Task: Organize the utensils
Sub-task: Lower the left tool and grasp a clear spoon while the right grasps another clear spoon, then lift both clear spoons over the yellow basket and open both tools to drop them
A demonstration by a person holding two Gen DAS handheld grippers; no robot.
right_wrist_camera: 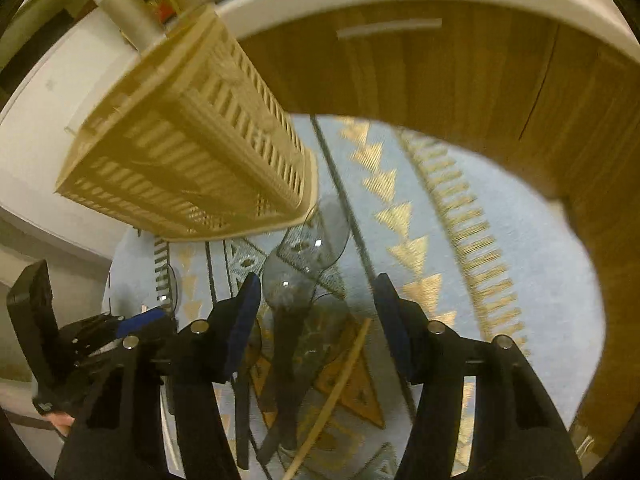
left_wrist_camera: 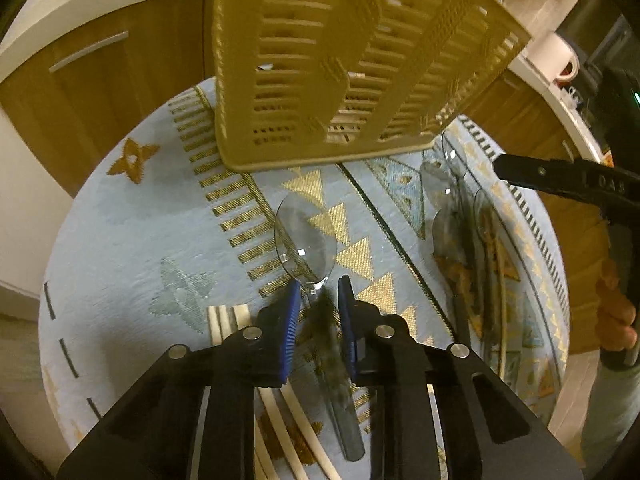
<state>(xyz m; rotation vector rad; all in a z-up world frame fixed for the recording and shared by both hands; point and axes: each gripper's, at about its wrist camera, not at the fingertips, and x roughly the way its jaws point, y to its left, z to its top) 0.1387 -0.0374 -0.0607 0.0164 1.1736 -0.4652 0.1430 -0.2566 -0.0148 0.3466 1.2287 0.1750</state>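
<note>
Left tool straddles clear spoon neck on rug, pads not touching; right tool released above spoon pile; basket beyond.

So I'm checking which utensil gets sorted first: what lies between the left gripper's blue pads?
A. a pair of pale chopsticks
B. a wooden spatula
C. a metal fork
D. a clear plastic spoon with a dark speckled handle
D: in the left wrist view the left gripper straddles the neck of the clear plastic spoon, its bowl lying on the patterned cloth just ahead of the pads; the chopsticks lie off to the side.
</note>
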